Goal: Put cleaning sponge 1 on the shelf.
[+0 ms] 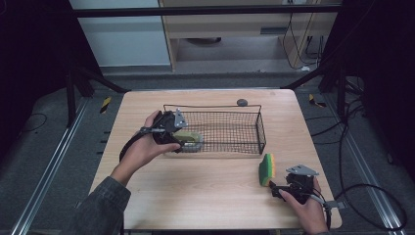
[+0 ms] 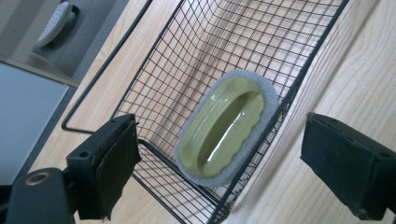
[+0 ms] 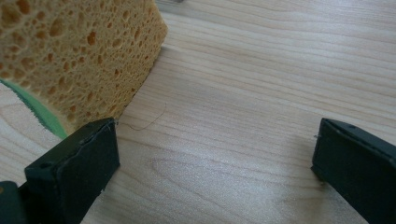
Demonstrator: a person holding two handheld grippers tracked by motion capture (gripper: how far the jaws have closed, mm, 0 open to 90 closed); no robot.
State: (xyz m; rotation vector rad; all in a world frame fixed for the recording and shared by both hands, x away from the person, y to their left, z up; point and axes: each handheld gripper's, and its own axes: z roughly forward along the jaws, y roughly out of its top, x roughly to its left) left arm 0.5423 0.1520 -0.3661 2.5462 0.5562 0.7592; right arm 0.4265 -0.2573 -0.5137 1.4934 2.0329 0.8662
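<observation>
My left tongs [image 2: 219, 154] stand apart over the green scrubber [image 2: 226, 126] in the basket [image 1: 259, 128] at its 9 o'clock end — my right tongs [image 3: 215, 163], also apart, wait beside the sponge [image 3: 79, 56].

Olive scrubber [image 2: 227, 127] tilted in basket [image 2: 196, 46]

light: even overhead | surroundings: dark | glare: glossy scrubber [image 2: 226, 128] handle | near jaws: soft

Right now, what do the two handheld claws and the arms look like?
Both are black. The left claw and right claw each carry a grey three-cornered plate on top and trail a black cable. Their jaws are flat black pads, worn at the edges. The left arm wears a dark grey-green sleeve.
</observation>
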